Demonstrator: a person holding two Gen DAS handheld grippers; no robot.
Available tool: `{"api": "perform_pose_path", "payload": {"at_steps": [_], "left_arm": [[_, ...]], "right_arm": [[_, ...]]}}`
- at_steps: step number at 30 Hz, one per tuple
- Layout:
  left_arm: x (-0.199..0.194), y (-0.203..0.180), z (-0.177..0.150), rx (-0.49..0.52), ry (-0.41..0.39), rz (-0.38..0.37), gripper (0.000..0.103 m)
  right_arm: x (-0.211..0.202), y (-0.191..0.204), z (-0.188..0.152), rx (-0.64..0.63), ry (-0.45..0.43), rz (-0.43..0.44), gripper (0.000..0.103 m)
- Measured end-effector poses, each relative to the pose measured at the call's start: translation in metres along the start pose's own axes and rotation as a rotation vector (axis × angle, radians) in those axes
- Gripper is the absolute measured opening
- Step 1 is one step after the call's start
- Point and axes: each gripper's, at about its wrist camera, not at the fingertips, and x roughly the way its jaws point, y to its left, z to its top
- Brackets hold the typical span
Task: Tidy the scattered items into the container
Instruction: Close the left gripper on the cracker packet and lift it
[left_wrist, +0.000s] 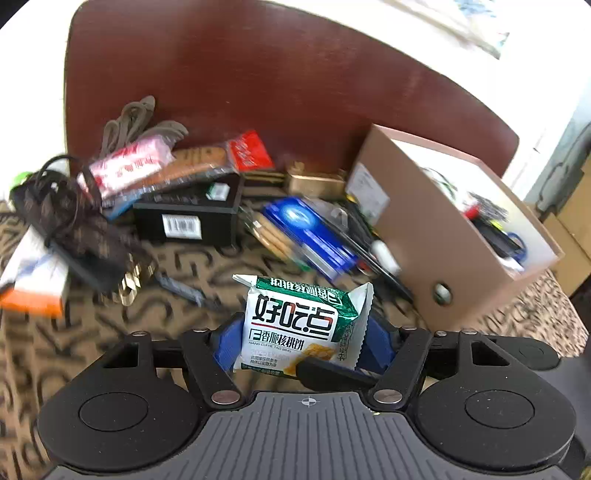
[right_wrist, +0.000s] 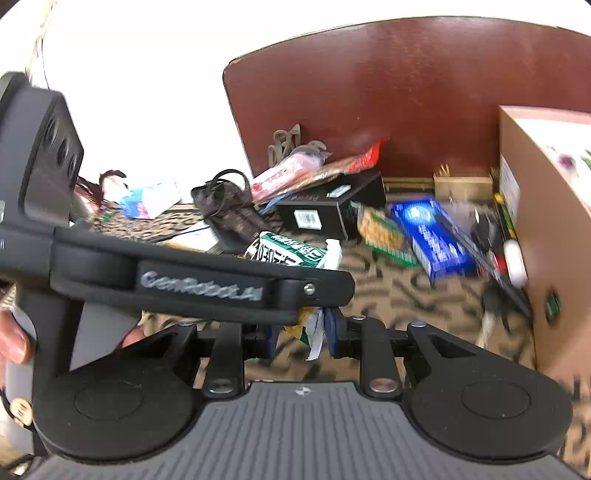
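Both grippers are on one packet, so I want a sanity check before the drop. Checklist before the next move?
1. Left gripper grip on snack packet: ok, a blue pad sits against each side.
2. Right gripper grip: cannot tell. The packet's crimped end lies between its pads, but the left gripper hides one pad.
3. Cardboard box open: ok, the top is open to the right of the packet.
4. Room inside the box: ok, it holds items at one end and has a bare wall beside them.
5. Low approach to the box: not ok, pens and a blue carton lie along its near wall.
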Motion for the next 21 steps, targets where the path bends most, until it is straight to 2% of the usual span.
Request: {"api": "perform_pose_path", "payload": {"at_steps": [5,8,10,11,13,17,21], "left_arm": [[-0.013,-0.015,-0.042,-0.091,0.094,-0.048,0.077],[-0.017,-0.03,-0.065,-0.082,0.146,-0.07,0.077],[-0.018,-0.041,-0.075,-0.057,0.168,-0.089,0.08],[-0.017,-0.044,-0.079,-0.05,0.177,-0.094,0.08],[-0.012,-0.047,-0.084,-0.046,0.197,-0.092,0.081],[-0.007,-0.041,-0.086,-0.076,0.214,-0.067,0.082],[-0.005,-0.034,-0.084,-0.098,0.199,-0.058,0.083]], "right_arm": [[-0.036,0.005,-0.035,0.033,0.052,-0.01,0.029],[-0.056,0.002,-0.056,0.062,0.07,-0.039,0.031],[-0.063,0.001,-0.069,0.07,0.072,-0.072,0.037],[-0.066,0.0,-0.075,0.075,0.069,-0.089,0.039],[-0.071,-0.001,-0.082,0.068,0.055,-0.126,0.053],[-0.073,0.002,-0.09,0.009,0.035,-0.162,0.056],[-0.066,0.004,-0.094,-0.004,0.041,-0.151,0.056]]}}
